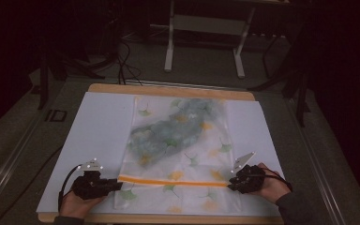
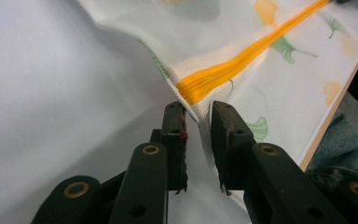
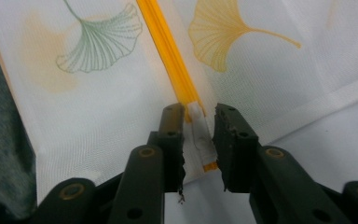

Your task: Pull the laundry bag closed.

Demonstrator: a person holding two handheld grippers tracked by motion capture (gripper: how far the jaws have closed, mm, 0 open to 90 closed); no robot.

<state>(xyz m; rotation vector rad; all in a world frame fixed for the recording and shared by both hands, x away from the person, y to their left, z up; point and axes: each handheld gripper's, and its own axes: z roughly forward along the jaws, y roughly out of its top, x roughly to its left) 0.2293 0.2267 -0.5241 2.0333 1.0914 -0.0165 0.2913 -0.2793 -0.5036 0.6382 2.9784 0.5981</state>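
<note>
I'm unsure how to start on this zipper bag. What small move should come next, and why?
Probably close the right gripper on the white zipper pull: the pull lies between its open jaws, at the end of the orange zipper. The left gripper straddles the bag edge at the zipper's other end, jaws apart, so it would likely need to clamp there to brace the pull.

- Mesh bag (image 1: 178, 140): thin translucent woven cloth, matt, printed with leaves.
- Zipper (image 2: 242, 58): orange, smooth, with a slight sheen.
- Sheet (image 1: 98, 131) under the bag: white, smooth, matt.
- Table (image 1: 168, 89): light wood at its edges.
- Left gripper (image 2: 198, 112) and right gripper (image 3: 198, 114): black matt plastic with brass-coloured rivets.
</note>
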